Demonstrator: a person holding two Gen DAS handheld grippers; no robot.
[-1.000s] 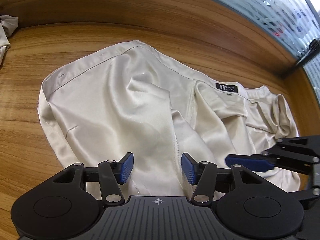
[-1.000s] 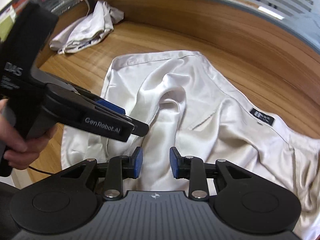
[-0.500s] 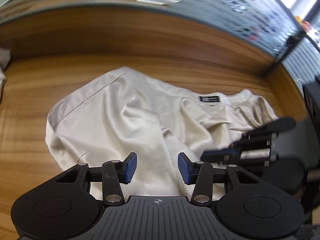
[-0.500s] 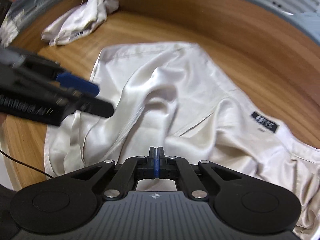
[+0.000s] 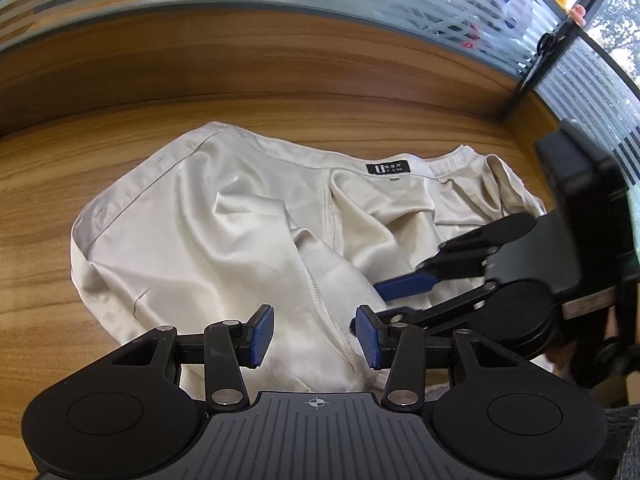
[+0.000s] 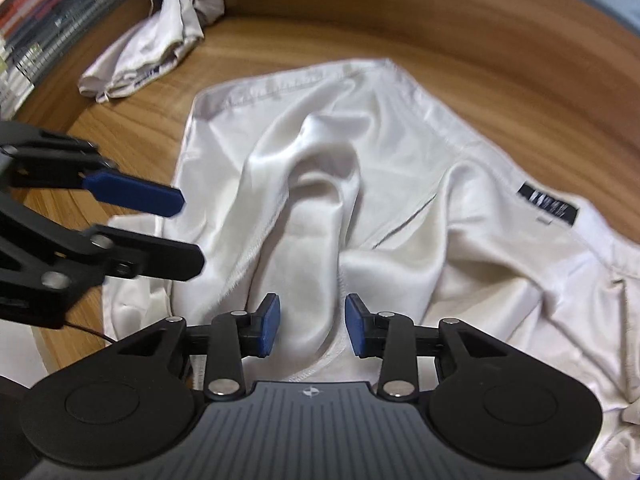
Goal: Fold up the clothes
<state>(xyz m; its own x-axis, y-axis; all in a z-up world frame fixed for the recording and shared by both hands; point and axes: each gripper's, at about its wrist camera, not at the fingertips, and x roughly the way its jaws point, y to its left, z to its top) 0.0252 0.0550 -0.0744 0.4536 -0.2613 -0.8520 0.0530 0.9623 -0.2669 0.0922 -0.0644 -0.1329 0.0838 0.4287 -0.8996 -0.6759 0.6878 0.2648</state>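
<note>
A cream satin garment point(image 5: 224, 236) with a black label point(image 5: 387, 168) lies rumpled on the wooden table point(image 5: 48, 184); it also shows in the right wrist view point(image 6: 400, 184). My left gripper point(image 5: 315, 336) is open over the garment's near hem, with a stitched seam between its jaws. My right gripper point(image 6: 312, 330) is open over a raised fold of the fabric near the front edge. The right gripper also shows in the left wrist view point(image 5: 404, 300), close on the right. The left gripper shows in the right wrist view point(image 6: 160, 224), on the left.
A second crumpled white garment point(image 6: 148, 52) lies at the far left of the table. A wooden wall point(image 5: 280, 60) and frosted glass partition point(image 5: 440, 4) bound the table behind. The table's near edge point(image 6: 52, 344) shows at lower left.
My right gripper shut half a second ago and has opened again. Both grippers have drawn back and up a little from the garment, and the fabric fold has shifted.
</note>
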